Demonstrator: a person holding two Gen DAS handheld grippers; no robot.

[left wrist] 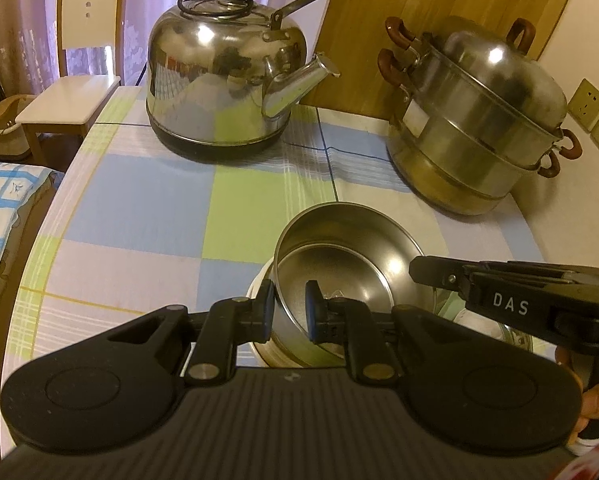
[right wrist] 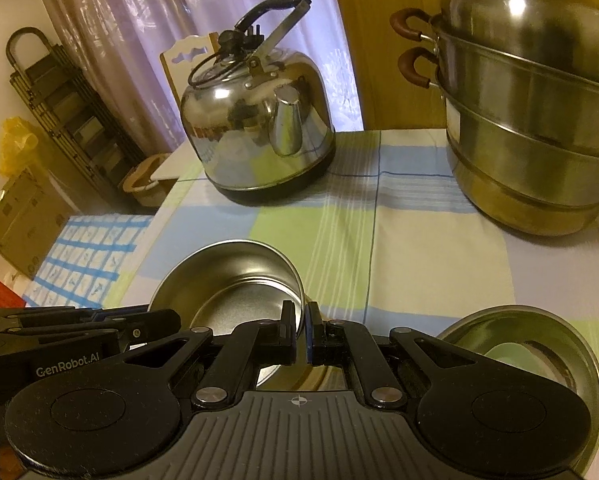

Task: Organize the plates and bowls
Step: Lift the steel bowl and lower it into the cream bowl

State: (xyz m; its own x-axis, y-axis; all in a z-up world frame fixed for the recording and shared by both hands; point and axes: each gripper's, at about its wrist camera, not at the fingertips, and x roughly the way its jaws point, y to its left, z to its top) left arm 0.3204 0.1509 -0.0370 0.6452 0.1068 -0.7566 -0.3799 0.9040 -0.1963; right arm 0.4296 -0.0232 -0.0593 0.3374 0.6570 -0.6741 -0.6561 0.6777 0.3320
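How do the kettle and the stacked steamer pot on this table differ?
The kettle has one black handle arching over its top and a side spout; the steamer pot has brown loop handles on its sides and no spout. The kettle is one mirror-bright body on a black base; the steamer is duller, tiered, domed. Both are steel, standing on the checked cloth.

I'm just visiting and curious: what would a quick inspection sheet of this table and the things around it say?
Surface: checked tablecloth.
Job's things: steel bowl tilted, nested in another on a white dish; steel plate to the right.
Clutter: kettle, steamer pot.
Grippers: left gripper straddles the bowl's rim; right gripper nearly shut on the rim.
Cables: cord coiled on the kettle lid.
Surroundings: chair, curtain, wall sockets.
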